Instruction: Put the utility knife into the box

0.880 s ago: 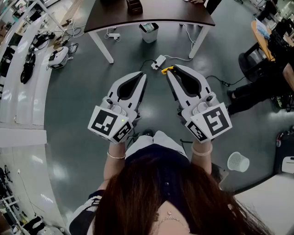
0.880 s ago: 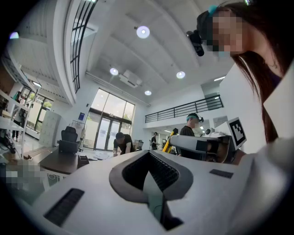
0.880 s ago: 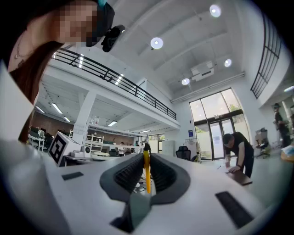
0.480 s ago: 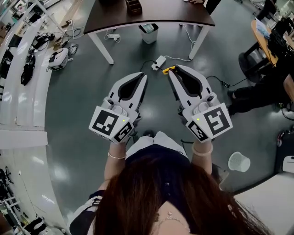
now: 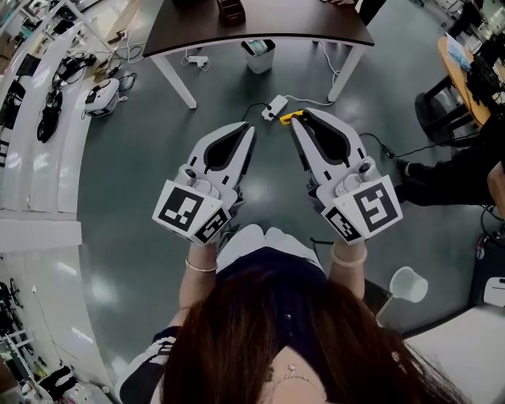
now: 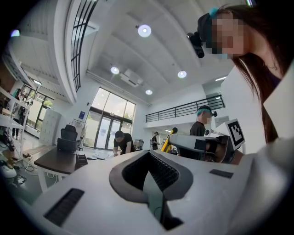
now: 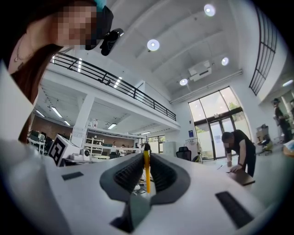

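In the head view my right gripper (image 5: 297,119) is shut on a yellow utility knife (image 5: 289,118), whose end pokes out at the jaw tips. The right gripper view shows that knife (image 7: 146,170) as a thin yellow strip pinched upright between the ribbed pads, with my right gripper (image 7: 146,155) closed round it. My left gripper (image 5: 248,129) is held level beside it, shut and holding nothing; in the left gripper view its jaws (image 6: 148,153) meet with no object between them. A dark box (image 5: 230,9) stands on the brown table (image 5: 316,28) ahead, well beyond both grippers.
Both grippers hang over grey floor, in front of the person's knees. A white bin (image 5: 256,55) and a power strip (image 5: 274,105) with cables lie by the table legs. A seated person (image 5: 458,170) is at the right, a white basket (image 5: 408,282) lower right, white benches (image 5: 35,181) left.
Both grippers have edged slightly forward toward the table, still side by side. The knife stays pinched in the right gripper. The seated person's leg at the right has shifted.
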A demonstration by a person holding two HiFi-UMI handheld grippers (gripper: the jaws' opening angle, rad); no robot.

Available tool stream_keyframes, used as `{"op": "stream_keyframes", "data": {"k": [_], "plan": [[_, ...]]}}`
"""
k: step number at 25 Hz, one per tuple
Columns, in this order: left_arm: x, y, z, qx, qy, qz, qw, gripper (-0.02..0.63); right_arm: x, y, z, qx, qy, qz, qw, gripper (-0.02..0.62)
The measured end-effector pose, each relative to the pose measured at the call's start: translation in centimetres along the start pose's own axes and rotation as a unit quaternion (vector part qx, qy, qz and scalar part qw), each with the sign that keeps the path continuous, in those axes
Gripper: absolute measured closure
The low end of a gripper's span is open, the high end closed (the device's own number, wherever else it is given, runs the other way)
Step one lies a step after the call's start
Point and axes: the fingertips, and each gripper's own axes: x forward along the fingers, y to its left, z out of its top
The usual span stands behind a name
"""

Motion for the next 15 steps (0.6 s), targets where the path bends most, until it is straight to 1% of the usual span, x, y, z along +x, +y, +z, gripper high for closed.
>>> {"op": "stream_keyframes", "data": {"k": [4, 7, 11, 15], "plan": [[1.9, 0.7, -1.1, -0.004, 0.007, 0.008, 0.9999, 0.604, 1.0, -1.9, -0.7, 0.005, 0.001, 0.008, 1.000, 0.538], [3.3, 2.3, -1.4, -0.009, 0.010, 0.014, 0.9998, 0.604, 2.5, -3.2, -1.3, 0.009, 0.004, 0.013, 1.000, 0.538], [5.7, 6.0, -1.1, -0.009, 0.002, 0.016, 0.9998, 0.604, 5.9, -5.4, -2.2, 0.014, 0.004, 0.014, 1.000, 0.538], [8.7, 10.6, -0.6, -0.004, -0.007, 0.015, 0.9999, 0.604, 10.3, -8.5, -2.9, 0.010, 0.002, 0.007, 1.000, 0.538]]}}
